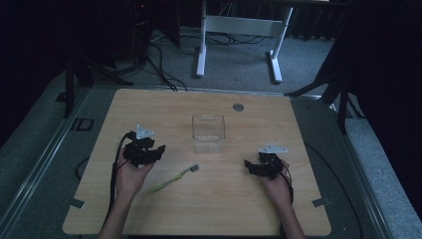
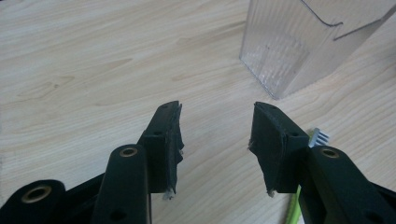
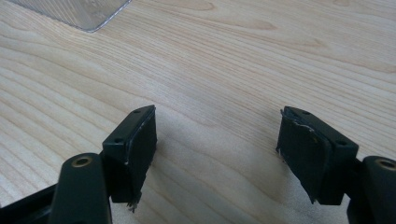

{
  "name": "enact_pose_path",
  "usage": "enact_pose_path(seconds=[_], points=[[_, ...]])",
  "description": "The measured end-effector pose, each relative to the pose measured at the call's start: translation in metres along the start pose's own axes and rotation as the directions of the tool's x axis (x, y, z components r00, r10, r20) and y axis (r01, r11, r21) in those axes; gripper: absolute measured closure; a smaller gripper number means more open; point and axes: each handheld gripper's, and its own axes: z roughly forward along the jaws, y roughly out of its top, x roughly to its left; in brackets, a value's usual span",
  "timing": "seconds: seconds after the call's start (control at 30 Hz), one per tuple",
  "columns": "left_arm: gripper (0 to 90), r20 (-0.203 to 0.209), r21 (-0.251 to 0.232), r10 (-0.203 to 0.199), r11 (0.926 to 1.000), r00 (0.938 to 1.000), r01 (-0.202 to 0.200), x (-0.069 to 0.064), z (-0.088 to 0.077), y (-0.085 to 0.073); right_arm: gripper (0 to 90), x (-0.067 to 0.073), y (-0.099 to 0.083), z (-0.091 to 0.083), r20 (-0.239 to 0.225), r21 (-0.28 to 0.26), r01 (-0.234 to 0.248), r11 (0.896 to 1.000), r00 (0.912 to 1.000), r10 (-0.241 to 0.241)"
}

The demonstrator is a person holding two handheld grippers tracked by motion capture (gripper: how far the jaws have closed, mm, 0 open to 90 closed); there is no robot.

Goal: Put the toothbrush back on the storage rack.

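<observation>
Left gripper [image 1: 160, 151] jaws apart, empty, low over table [image 1: 149, 107]; right gripper [image 1: 247, 165] also spread, empty. Green toothbrush [image 1: 173, 179] lies flat between them, nearer the left; clear container [image 1: 208, 133] stands beyond (likely the target). Best grip: mid-handle, jaws across it. Both hands rest near the table.

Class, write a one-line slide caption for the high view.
Two hand-held tools, left and right, rest open on a wooden table flanking a green toothbrush and clear container.
</observation>
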Motion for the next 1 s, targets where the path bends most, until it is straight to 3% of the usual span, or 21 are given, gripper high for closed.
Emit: enact_pose_path(seconds=[1.0], points=[[52.8,0.041,0.061,0.059,0.9962,0.9974,-0.062,-0.013,0.004,-0.004,28.2,0.000,0.000,0.000,0.000,0.000,0.000,1.000,1.0000,0.000]])
